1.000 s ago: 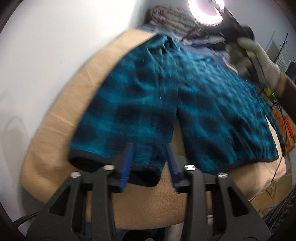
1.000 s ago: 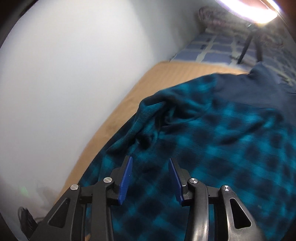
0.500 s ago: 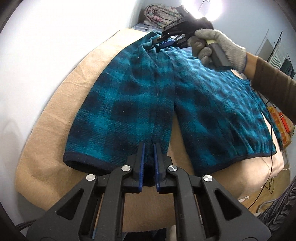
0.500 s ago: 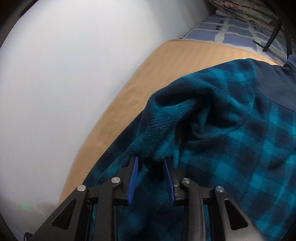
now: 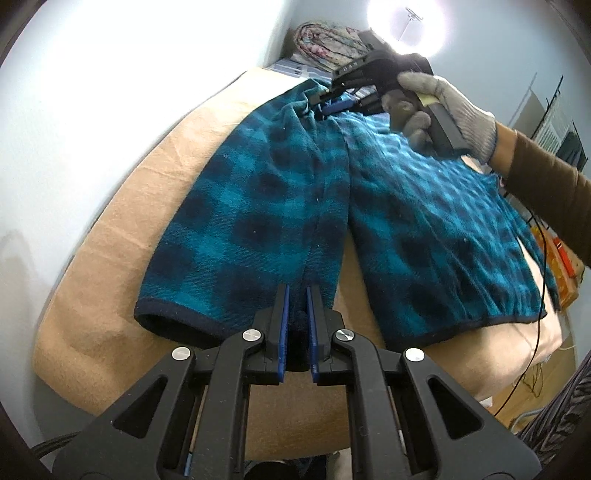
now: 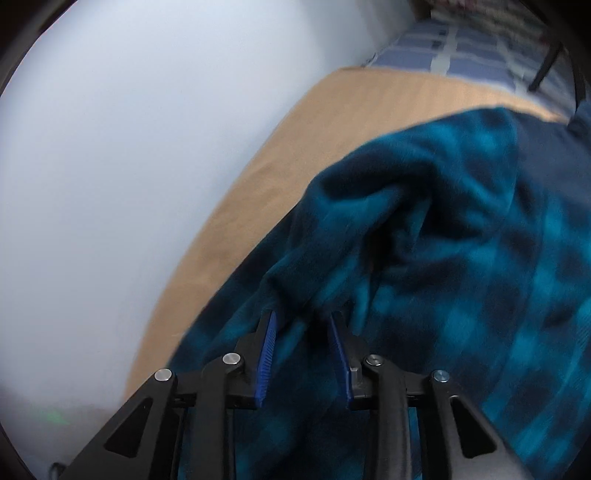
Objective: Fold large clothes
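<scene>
A teal and navy plaid fleece garment (image 5: 295, 206) lies spread on a tan blanket (image 5: 110, 258). My left gripper (image 5: 296, 295) is shut on the garment's dark near hem, at the inner corner of the left panel. My right gripper (image 5: 334, 105), held by a gloved hand, is at the garment's far end. In the right wrist view the right gripper (image 6: 303, 325) is shut on a bunched fold of the fleece (image 6: 369, 221), which rises up from its blue pads (image 6: 266, 354).
A white wall (image 5: 92, 92) runs along the blanket's left side. A ring light (image 5: 406, 26) glares at the back, beside folded bedding (image 5: 325, 44). A checked sheet (image 6: 461, 51) lies beyond the blanket. Cables and orange items (image 5: 561, 258) sit off the right edge.
Both grippers went from open to shut on the garment: the left on the near hem, the right on the far fold. The far fold now bunches up higher.
</scene>
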